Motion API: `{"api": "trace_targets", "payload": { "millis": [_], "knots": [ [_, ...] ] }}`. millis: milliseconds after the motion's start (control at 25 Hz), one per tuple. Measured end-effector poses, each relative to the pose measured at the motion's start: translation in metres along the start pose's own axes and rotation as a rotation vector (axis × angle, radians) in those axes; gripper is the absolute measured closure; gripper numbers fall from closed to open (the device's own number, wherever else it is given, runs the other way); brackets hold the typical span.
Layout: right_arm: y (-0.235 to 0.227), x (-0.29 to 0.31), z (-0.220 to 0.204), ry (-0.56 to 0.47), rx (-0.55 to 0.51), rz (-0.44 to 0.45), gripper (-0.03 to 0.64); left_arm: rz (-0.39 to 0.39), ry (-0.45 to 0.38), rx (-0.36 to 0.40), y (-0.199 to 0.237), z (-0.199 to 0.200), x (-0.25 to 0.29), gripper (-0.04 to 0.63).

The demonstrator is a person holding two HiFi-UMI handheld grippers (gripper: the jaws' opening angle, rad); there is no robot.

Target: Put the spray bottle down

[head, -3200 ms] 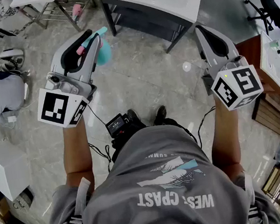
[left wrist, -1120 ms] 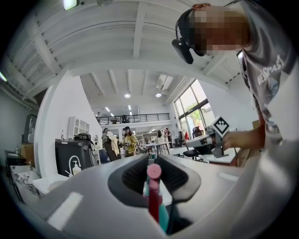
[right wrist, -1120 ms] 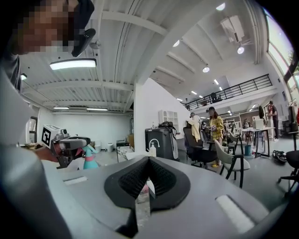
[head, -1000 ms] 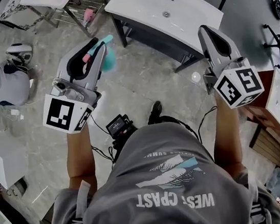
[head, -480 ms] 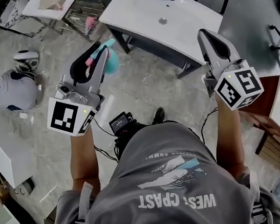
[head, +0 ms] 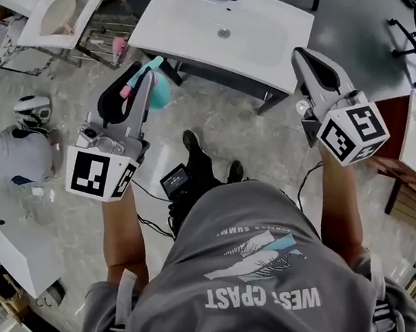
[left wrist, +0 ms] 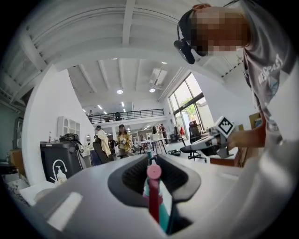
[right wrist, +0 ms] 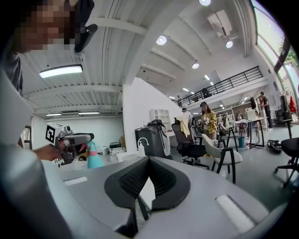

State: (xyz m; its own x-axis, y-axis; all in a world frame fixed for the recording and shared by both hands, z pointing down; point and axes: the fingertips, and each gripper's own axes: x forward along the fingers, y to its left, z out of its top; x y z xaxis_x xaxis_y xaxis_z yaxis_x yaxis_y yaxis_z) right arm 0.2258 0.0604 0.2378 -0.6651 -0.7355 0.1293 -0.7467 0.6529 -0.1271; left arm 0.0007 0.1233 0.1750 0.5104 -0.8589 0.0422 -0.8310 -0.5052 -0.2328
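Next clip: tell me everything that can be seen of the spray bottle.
The spray bottle has a teal, plastic-looking body, a pink collar and a teal-and-pink spray head. The left gripper is clamped on its neck, holding it upright in the air above the floor, short of the white washbasin top. Nothing else touches it.

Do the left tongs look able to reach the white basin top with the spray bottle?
Likely yes. The left tongs hold the spray bottle close to the basin top; nothing stands between, and its near side is bare.
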Motion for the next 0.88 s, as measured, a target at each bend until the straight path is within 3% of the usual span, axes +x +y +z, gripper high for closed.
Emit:
{"api": "trace_targets", "payload": {
  "millis": [280, 880],
  "knots": [
    [-0.017, 0.014, 0.002, 0.006, -0.004, -0.083, 0.615, -0.082, -0.041, -0.004, 0.02, -0.003, 0.036, 0.538],
    [-0.028, 0.086, 0.031, -0.005, -0.006, -0.235, 0.615, -0.222, -0.089, -0.014, 0.113, -0.012, 0.101, 0.538]
  ]
}}
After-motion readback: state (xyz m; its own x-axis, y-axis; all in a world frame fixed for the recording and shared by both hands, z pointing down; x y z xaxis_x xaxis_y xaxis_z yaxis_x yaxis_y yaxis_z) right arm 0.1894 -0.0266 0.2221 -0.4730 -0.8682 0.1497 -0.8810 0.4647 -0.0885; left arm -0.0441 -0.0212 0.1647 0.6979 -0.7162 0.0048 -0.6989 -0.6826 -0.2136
